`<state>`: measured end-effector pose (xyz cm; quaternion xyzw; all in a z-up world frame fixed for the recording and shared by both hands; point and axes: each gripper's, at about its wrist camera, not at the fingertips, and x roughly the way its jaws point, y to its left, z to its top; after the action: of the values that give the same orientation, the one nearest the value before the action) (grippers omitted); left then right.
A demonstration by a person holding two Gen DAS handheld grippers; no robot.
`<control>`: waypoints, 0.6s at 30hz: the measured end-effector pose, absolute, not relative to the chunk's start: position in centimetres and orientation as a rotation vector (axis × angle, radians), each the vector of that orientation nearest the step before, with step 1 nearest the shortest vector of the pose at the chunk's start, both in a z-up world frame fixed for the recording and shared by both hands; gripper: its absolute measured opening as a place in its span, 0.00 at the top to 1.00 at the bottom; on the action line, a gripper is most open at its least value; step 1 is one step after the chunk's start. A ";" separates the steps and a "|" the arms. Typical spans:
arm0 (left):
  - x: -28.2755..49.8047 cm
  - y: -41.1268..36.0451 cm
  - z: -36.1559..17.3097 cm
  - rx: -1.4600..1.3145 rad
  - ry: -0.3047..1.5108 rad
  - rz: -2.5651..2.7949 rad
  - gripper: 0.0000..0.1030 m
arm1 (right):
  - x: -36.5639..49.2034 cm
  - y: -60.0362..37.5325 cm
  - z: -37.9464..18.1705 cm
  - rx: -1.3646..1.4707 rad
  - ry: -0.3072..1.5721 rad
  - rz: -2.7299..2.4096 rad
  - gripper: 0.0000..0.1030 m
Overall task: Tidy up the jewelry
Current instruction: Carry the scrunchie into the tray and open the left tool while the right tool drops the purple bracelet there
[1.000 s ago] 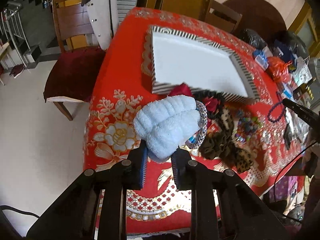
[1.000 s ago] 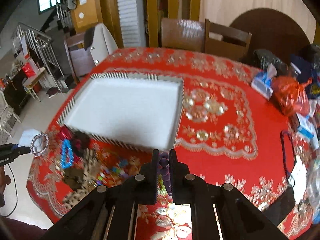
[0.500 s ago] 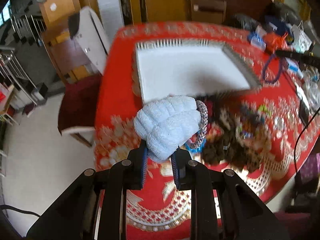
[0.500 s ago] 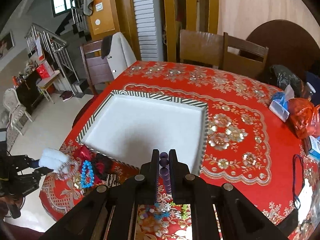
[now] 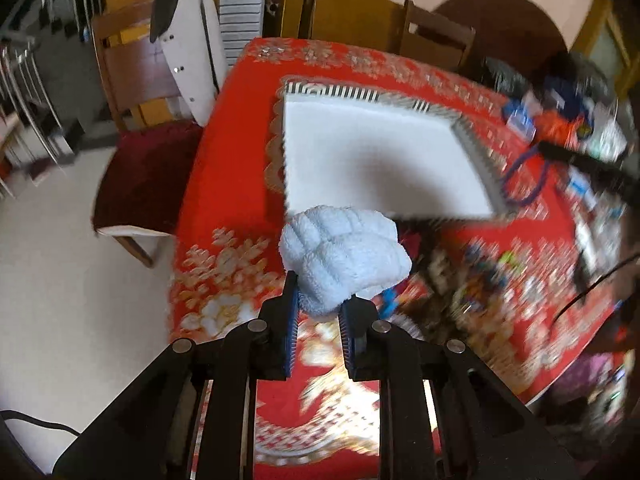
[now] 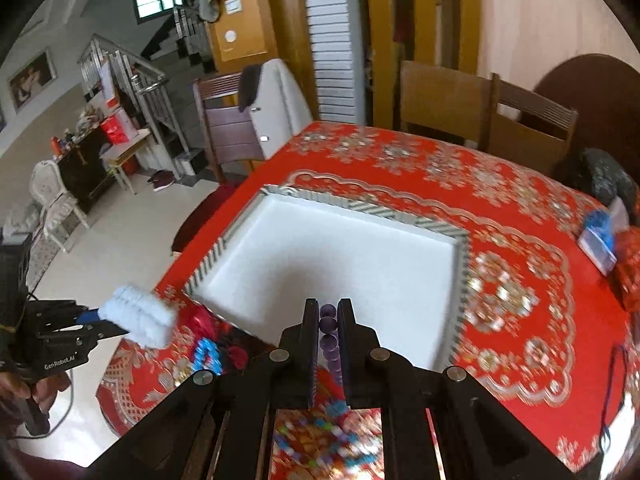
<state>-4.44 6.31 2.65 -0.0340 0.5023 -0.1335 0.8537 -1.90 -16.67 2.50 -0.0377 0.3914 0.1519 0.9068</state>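
Note:
My left gripper [image 5: 318, 280] is shut on a fluffy light-blue scrunchie [image 5: 344, 252] and holds it above the table, near the near-left corner of the white tray with striped rim [image 5: 472, 136]. It also shows in the right wrist view [image 6: 140, 316]. My right gripper [image 6: 329, 312] is shut on a purple bead bracelet [image 6: 329, 322], raised over the near edge of the tray [image 6: 224, 248]. The bracelet hangs as a purple loop in the left wrist view [image 5: 520, 184]. A pile of scrunchies and bead jewelry [image 5: 472, 280] lies in front of the tray.
The table has a red patterned cloth [image 6: 520, 292]. Bags and packets [image 5: 560, 120] crowd its right side. Wooden chairs [image 6: 480, 116] stand behind, and a chair with a white jacket [image 5: 160, 80] at the left. A blue bead piece [image 6: 206, 354] lies by the pile.
Both grippers have risen and moved toward the tray with their items. The right gripper now looks over the tray's near edge. The beaded ring beside the scrunchie is out of sight.

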 end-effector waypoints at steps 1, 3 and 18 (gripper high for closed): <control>-3.8 6.1 3.1 -0.103 1.053 -0.283 0.84 | -0.9 -16.0 2.4 -0.078 0.814 0.333 0.92; -2.2 5.5 3.5 -0.154 1.051 -0.287 0.84 | 0.9 -14.8 2.1 -0.080 0.823 0.356 0.92; 6.2 3.4 -1.8 -0.337 1.173 -0.049 0.84 | 18.2 -6.4 -4.4 -0.043 1.005 0.572 0.92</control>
<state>6.17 3.38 -1.76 -0.1584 0.5507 -0.0229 0.8192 18.18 -6.43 -4.40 -0.0205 0.4749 0.2701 0.8373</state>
